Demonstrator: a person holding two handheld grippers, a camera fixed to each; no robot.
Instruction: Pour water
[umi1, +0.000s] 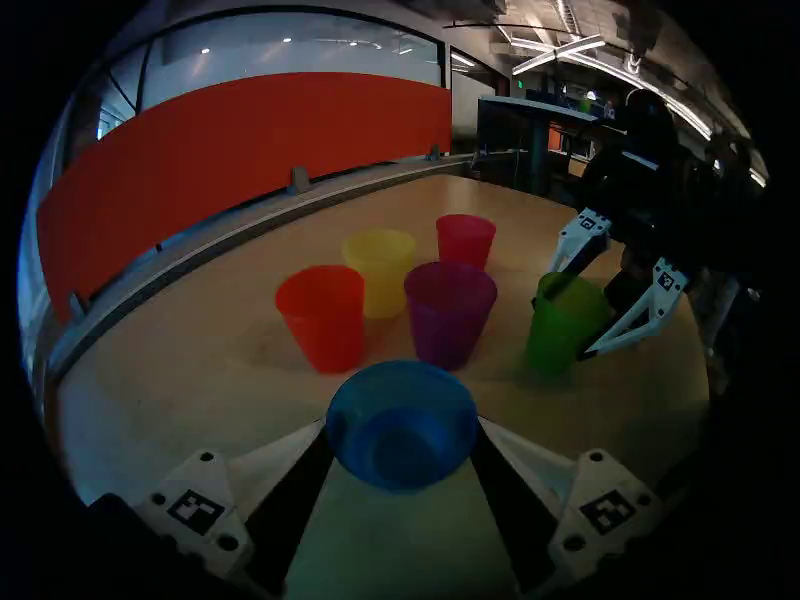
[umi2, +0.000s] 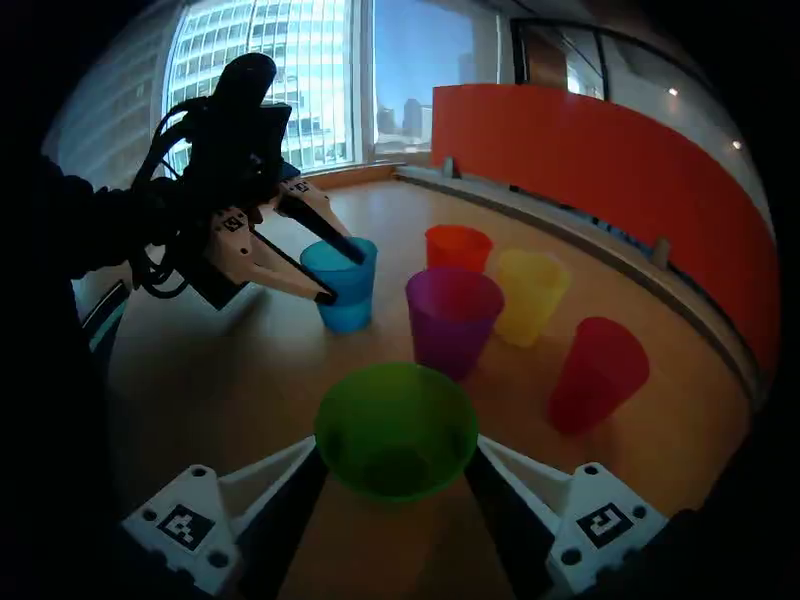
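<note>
Upright between the jaws of the left gripper (umi1: 402, 432): the blue cup (umi1: 402, 425), one finger pressed on each side of its wall just under the rim, jaws spread only as wide as the cup. In the right gripper view, set just left of the purple cup (umi2: 452, 318), base down at the desk (umi2: 230, 400). Cannot tell whether any water inside.

Likewise upright, the green cup (umi2: 395, 430), pinched between the jaws of the right gripper (umi2: 395, 450), both fingers against its sides, open mouth toward the camera. In the left gripper view, just right of the purple cup and not touching it.

In the middle of the group, the purple cup itself, upright, free of either gripper. In the left gripper view:
- just beside it on the left, an orange cup (umi1: 322, 315)
- behind it and a little left, a yellow cup (umi1: 379, 268)
- straight behind it, a pink-red cup (umi1: 465, 240)

All three upright and close together on the desk.

Well beyond the purple cup, a long red partition (umi1: 230, 150) along the far edge of the desk. Left of the purple cup in the right gripper view, a dark-sleeved arm (umi2: 90, 225) holding the left gripper, tall windows (umi2: 300, 80) behind it.
</note>
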